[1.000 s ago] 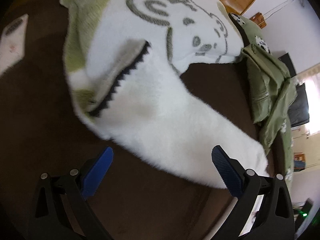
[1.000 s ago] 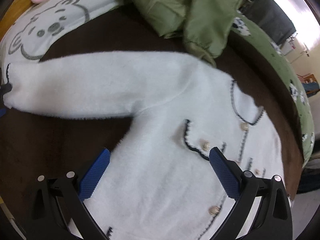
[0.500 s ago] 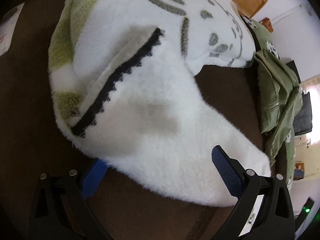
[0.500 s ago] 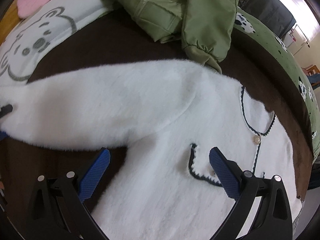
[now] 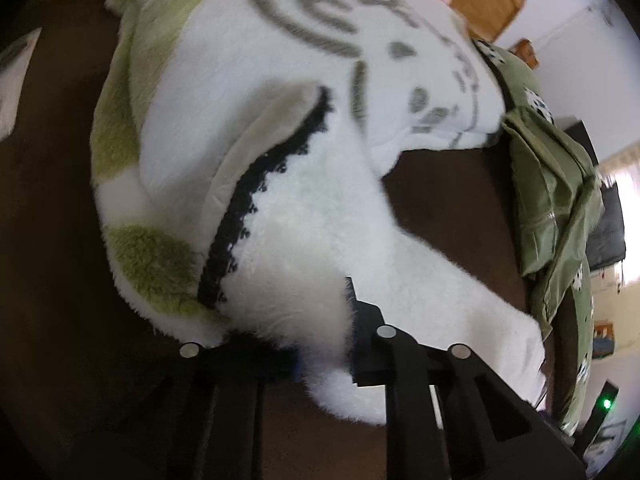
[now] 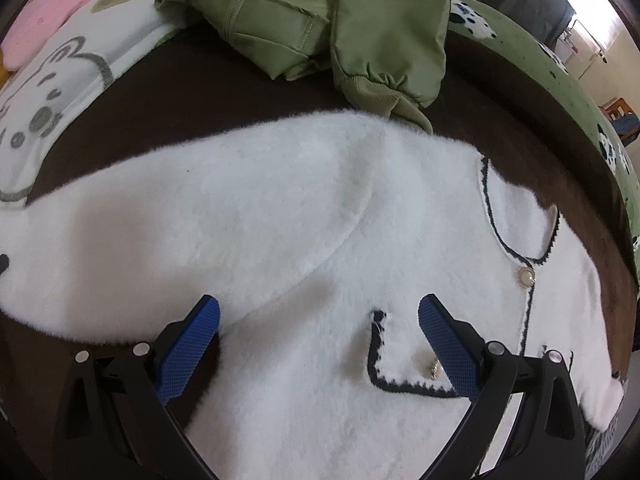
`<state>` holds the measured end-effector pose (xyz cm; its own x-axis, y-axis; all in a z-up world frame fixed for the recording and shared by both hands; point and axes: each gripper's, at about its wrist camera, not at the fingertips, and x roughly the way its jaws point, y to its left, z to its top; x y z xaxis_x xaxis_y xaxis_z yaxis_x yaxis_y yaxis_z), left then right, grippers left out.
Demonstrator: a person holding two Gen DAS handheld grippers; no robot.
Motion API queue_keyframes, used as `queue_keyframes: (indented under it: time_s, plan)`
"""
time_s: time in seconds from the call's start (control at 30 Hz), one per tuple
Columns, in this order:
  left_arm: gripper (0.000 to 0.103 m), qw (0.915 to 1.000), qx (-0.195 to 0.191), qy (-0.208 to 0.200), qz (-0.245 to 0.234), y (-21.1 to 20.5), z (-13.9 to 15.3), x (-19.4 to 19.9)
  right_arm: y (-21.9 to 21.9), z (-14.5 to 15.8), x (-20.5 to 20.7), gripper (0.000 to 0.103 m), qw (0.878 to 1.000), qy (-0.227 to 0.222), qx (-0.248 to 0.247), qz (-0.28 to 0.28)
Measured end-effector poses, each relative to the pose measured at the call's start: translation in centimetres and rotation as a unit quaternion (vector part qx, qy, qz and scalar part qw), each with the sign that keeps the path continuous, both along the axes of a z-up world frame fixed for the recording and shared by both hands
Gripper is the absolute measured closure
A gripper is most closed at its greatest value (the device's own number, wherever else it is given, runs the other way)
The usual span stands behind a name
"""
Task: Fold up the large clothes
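- The white fluffy cardigan's (image 6: 320,240) sleeve (image 5: 304,264) is pinched by the left gripper (image 5: 324,344).
- The right gripper (image 6: 320,332) is held agape above the cardigan's chest.
- Buttons (image 6: 526,278) are shown only in the right view.

Cardigan (image 6: 320,216) flat on bedspread (image 6: 168,92) — sleeve (image 5: 320,216) stretched out left, cuff end lying on blanket (image 5: 248,64). Jacket (image 6: 360,20) behind cardigan, its cuff touching cardigan's shoulder. Pillow (image 6: 48,28) beyond blanket — far left.

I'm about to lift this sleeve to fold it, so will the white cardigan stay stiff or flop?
Likely floppy: the cardigan lies limp. Its sleeve bunches in the shut left gripper, so it should trail. The fluffy pile probably grips well.
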<state>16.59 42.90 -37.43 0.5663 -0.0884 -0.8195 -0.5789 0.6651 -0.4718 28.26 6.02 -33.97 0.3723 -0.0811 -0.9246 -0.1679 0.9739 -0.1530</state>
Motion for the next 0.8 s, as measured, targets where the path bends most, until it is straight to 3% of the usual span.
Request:
queue_keyframes:
  time_s: [0.03,0.13,0.23,0.27,0.3,0.5,0.8]
  plan:
    - [0.087,1.0,0.003,-0.005,-0.005,-0.3,0.4,0.1,0.1,-0.1,0.2,0.007,1.0,-0.002,0.002,0.004]
    - [0.088,0.9991,0.017,-0.024,-0.03,-1.2,2.5,0.2,0.4,-0.6,0.8,0.026,1.0,0.011,0.011,0.012]
    - [0.088,0.9971,0.028,-0.05,-0.051,-1.8,5.0,0.4,0.4,-1.6,1.6,0.054,0.998,0.041,0.044,0.012]
    - [0.089,0.9961,0.029,-0.058,-0.06,-2.0,5.8,0.5,0.4,-2.0,1.9,0.068,0.998,0.048,0.047,0.007]
    - [0.089,0.9953,0.031,-0.062,-0.067,-2.3,6.4,0.6,0.4,-2.4,2.0,0.074,0.998,0.052,0.047,0.005]
    - [0.089,0.988,0.054,-0.089,-0.114,-4.5,10.1,1.6,0.9,-4.6,2.1,0.075,0.998,0.046,0.041,-0.001]
    - [0.089,0.9735,0.081,-0.131,-0.169,-9.5,14.6,3.3,0.5,-4.7,1.7,0.073,0.998,0.025,0.063,-0.006]
